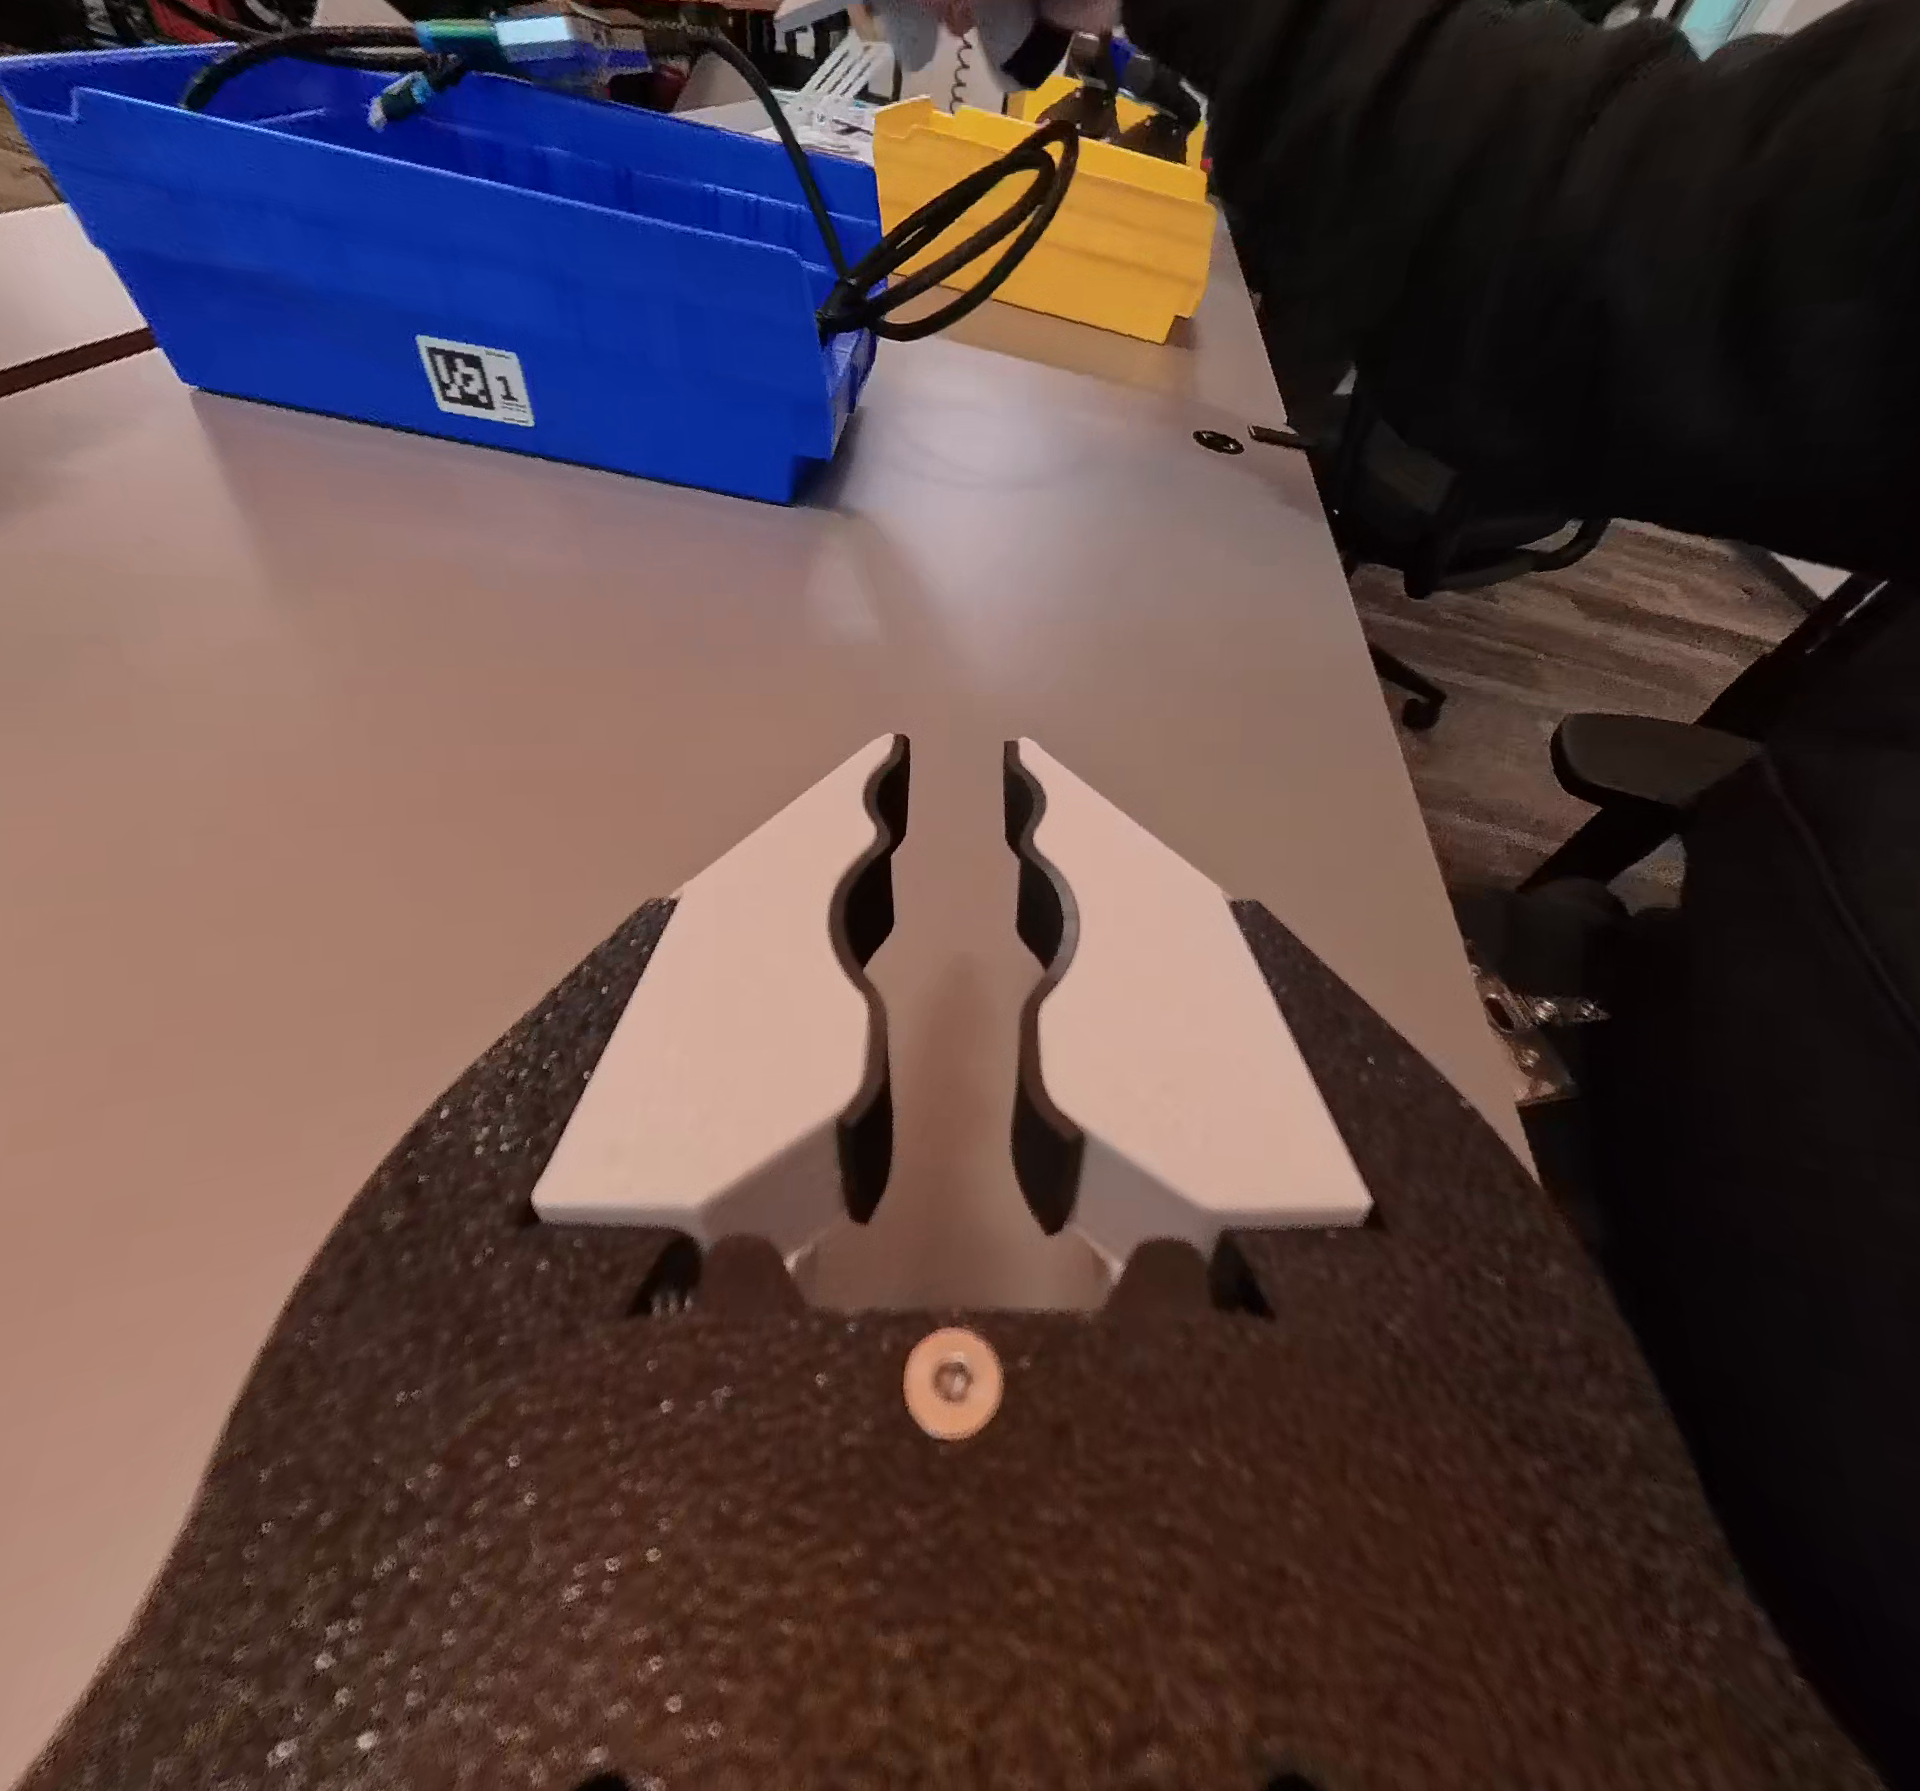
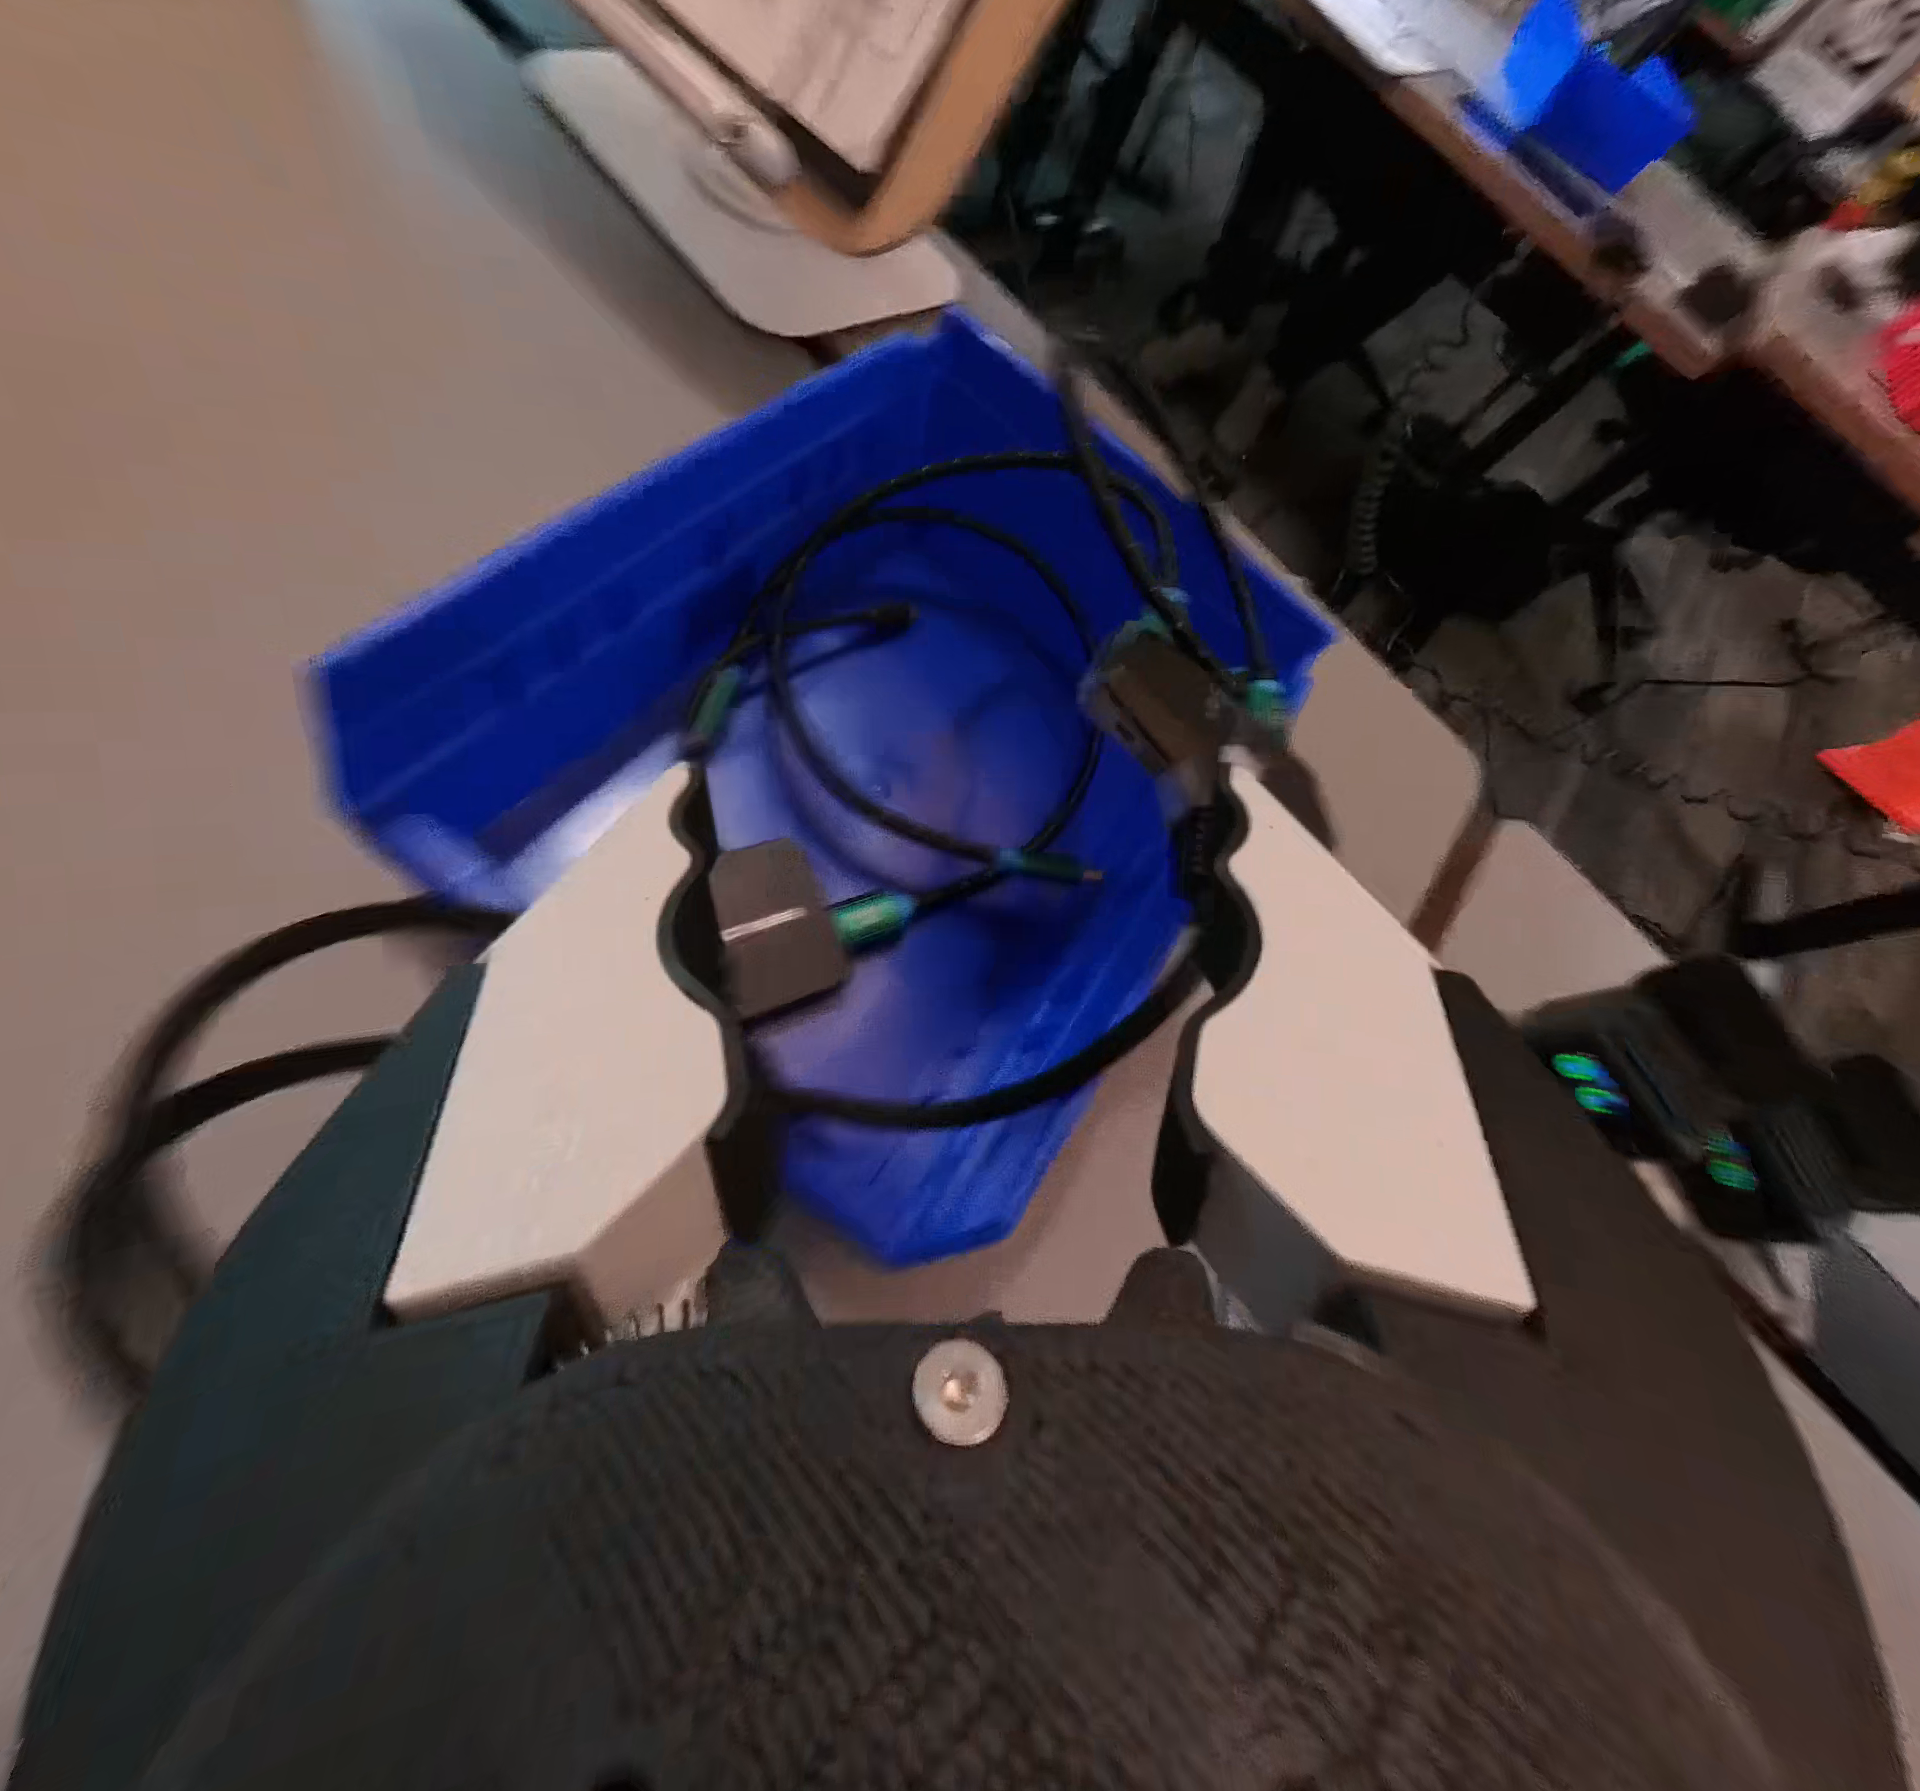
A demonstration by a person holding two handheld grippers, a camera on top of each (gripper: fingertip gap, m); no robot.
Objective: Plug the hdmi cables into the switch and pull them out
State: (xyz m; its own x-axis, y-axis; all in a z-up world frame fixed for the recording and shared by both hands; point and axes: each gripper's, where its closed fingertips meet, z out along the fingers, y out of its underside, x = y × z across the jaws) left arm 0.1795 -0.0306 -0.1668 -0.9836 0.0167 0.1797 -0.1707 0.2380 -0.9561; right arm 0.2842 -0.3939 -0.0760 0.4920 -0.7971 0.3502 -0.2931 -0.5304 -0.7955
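In the right wrist view my right gripper is wide open and empty, hovering over a blue bin. In the bin lie looped black HDMI cables with green-collared plugs. A small black box with one cable plugged in lies close to my left finger. A second dark box with cables sits at the bin's far rim; which is the switch I cannot tell. In the left wrist view my left gripper is slightly open and empty, low over the table, well short of the blue bin.
A yellow bin stands behind the blue one, and a black cable loop hangs over the blue bin's end. A person's dark sleeve reaches over the table's right edge. A black device with green lights lies to the right.
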